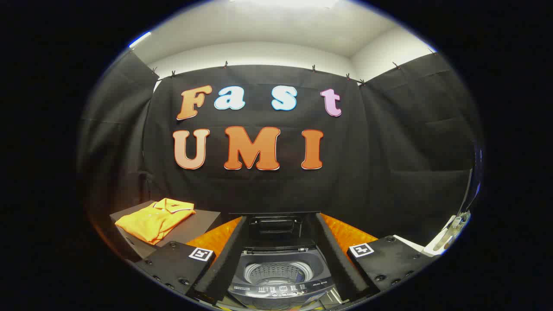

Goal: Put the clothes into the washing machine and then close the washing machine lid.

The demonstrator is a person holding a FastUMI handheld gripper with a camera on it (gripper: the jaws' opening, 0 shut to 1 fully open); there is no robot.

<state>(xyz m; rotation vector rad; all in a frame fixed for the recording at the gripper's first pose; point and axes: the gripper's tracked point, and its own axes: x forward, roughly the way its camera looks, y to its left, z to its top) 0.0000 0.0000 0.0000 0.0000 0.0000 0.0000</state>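
A: So, the task looks barely begun: the folded orange shirt (154, 219) lies on a dark platform (203, 222) off to the left, beyond the left finger, and the washing machine (278, 276) stands between the fingers with its lid (275, 225) raised.

B: And the gripper (278, 263)?

A: Its fingers are spread wide, holding nothing (the round drum (278, 272) shows in the gap).

B: Materials?

A: Soft knit cloth with a dark-edged collar; a ribbed, perforated metal-looking drum; a glossy grey plastic top. Left to do, by the look of it: load the shirt, then shut the lid
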